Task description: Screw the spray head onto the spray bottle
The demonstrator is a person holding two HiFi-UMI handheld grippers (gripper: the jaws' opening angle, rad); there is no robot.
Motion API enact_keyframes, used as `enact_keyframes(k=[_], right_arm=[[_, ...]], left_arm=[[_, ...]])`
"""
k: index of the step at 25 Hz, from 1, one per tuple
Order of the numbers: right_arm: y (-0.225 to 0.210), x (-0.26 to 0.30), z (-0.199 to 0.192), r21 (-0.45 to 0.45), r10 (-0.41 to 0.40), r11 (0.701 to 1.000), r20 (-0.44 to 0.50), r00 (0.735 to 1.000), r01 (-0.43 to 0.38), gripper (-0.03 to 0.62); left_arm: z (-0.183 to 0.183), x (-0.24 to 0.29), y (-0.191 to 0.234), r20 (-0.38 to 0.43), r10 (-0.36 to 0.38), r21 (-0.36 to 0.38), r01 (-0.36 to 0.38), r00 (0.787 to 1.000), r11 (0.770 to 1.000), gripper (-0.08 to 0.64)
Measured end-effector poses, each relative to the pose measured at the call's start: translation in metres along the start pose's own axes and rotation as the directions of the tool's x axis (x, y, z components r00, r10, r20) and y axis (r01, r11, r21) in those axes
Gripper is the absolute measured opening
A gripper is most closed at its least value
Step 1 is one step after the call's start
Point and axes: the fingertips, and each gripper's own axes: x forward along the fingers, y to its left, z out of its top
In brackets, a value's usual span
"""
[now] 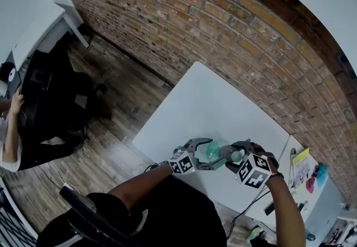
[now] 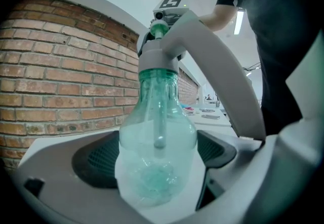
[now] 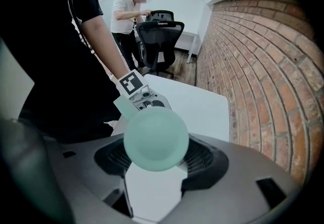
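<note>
A clear teal spray bottle stands between the dark pads of my left gripper, which is shut on its round body. Its white-and-green spray head sits on the neck, and my right gripper is shut on it from above. In the right gripper view the head's rounded teal top fills the gap between the jaws, with the trigger sticking out to the upper left. In the head view both grippers meet over the table's near edge: left gripper, bottle, right gripper.
The white table runs along a brick wall. A black office chair and a standing person are beyond the table's far end. A second table with small items stands to the right.
</note>
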Motion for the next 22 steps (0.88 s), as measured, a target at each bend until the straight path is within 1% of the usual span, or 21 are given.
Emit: enact_keyframes(k=[5, 7, 12, 16, 18, 20, 22], right_arm=[[-0.0011, -0.0001, -0.0012, 0.071, -0.022, 0.997, 0.010, 1.000, 0.021, 0.276], [-0.0021, -0.0004, -0.0019, 0.113, -0.033, 0.993, 0.012, 0.999, 0.032, 0.276], [-0.0049, -0.0010, -0.0015, 0.242, -0.078, 0.968, 0.029, 0.997, 0.069, 0.276], [-0.0066, -0.0004, -0.0019, 0.324, -0.111, 0.942, 0.044, 0.993, 0.091, 0.276], [-0.0071, 0.0001, -0.0029, 0.371, -0.127, 0.923, 0.045, 0.991, 0.101, 0.276], [-0.0074, 0.0002, -0.0033, 0.424, -0.140, 0.899, 0.044, 0.989, 0.109, 0.276], [-0.0075, -0.0002, -0.0029, 0.484, -0.153, 0.867, 0.037, 0.988, 0.116, 0.276]], left_arm=[[0.0003, 0.0008, -0.0004, 0.010, 0.008, 0.001, -0.008, 1.000, 1.000, 0.465], [0.0008, 0.0015, -0.0008, 0.015, 0.012, -0.003, -0.012, 1.000, 1.000, 0.465], [0.0008, 0.0005, -0.0002, 0.026, 0.018, -0.011, -0.018, 1.000, 1.000, 0.465], [0.0005, -0.0001, 0.0000, 0.032, 0.025, -0.023, -0.025, 0.999, 0.999, 0.465], [0.0006, 0.0005, 0.0000, 0.033, 0.029, -0.027, -0.028, 0.999, 0.999, 0.465], [0.0009, 0.0007, -0.0003, 0.033, 0.028, -0.029, -0.027, 0.999, 0.999, 0.465], [0.0009, 0.0009, -0.0004, 0.031, 0.029, -0.029, -0.028, 0.999, 0.999, 0.465]])
